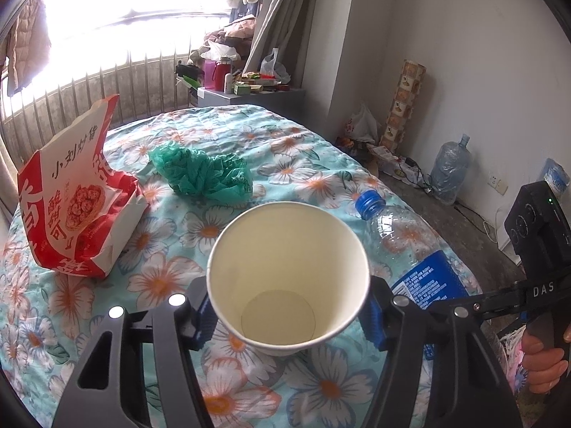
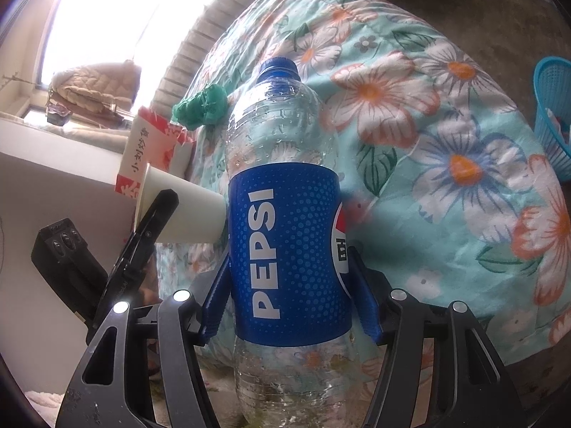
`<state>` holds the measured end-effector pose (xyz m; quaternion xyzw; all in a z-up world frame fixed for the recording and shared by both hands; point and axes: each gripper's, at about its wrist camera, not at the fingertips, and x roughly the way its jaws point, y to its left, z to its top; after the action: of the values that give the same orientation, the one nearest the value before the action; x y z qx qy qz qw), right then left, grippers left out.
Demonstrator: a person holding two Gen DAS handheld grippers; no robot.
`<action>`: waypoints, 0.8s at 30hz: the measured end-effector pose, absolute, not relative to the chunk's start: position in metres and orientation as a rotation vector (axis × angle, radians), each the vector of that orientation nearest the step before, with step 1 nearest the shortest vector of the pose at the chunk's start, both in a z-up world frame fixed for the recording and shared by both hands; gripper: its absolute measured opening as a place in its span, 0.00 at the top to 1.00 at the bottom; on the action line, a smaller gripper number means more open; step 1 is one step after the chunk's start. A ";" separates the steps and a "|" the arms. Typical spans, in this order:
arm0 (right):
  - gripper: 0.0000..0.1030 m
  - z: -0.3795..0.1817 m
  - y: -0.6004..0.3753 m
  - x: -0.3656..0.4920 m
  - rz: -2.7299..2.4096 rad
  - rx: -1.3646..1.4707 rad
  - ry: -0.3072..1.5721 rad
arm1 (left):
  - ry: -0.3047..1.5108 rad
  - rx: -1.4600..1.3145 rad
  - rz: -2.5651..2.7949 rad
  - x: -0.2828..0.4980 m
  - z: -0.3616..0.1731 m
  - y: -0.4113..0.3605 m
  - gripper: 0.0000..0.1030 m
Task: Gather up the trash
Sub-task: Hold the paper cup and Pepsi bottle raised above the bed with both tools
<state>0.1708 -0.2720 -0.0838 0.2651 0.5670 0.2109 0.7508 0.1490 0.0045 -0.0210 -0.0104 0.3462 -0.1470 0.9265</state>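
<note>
Bottle [image 2: 285, 214] cap away from right gripper [image 2: 289, 306].

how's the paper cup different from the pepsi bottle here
The paper cup is opaque cream, with no print in view; the Pepsi bottle is clear plastic with a blue label. The cup is open-topped and wide-mouthed; the bottle is capped in blue with a narrow neck. The cup is short, the bottle much taller. The left gripper clamps the cup, the right gripper the bottle. Both look empty, over the floral cloth.
</note>
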 end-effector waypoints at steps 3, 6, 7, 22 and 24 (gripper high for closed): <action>0.45 -0.083 -0.273 0.170 0.460 0.583 1.231 | 0.708 -0.024 -0.300 0.149 -0.020 0.005 0.40; 0.45 -0.081 -0.277 0.168 0.461 0.592 1.219 | 0.704 -0.026 -0.298 0.148 -0.019 0.005 0.40; 0.46 -0.079 -0.278 0.168 0.465 0.594 1.214 | 0.702 -0.026 -0.298 0.147 -0.019 0.006 0.40; 0.46 -0.070 -0.298 0.163 0.475 0.615 1.185 | 0.685 -0.024 -0.296 0.145 -0.013 0.005 0.40; 0.46 -0.069 -0.298 0.164 0.473 0.616 1.185 | 0.684 -0.022 -0.296 0.145 -0.012 0.004 0.40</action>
<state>0.1636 -0.2979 -0.0690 0.2827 0.5443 0.2174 0.7593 0.1449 0.0042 -0.0123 -0.0105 0.3341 -0.1444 0.9314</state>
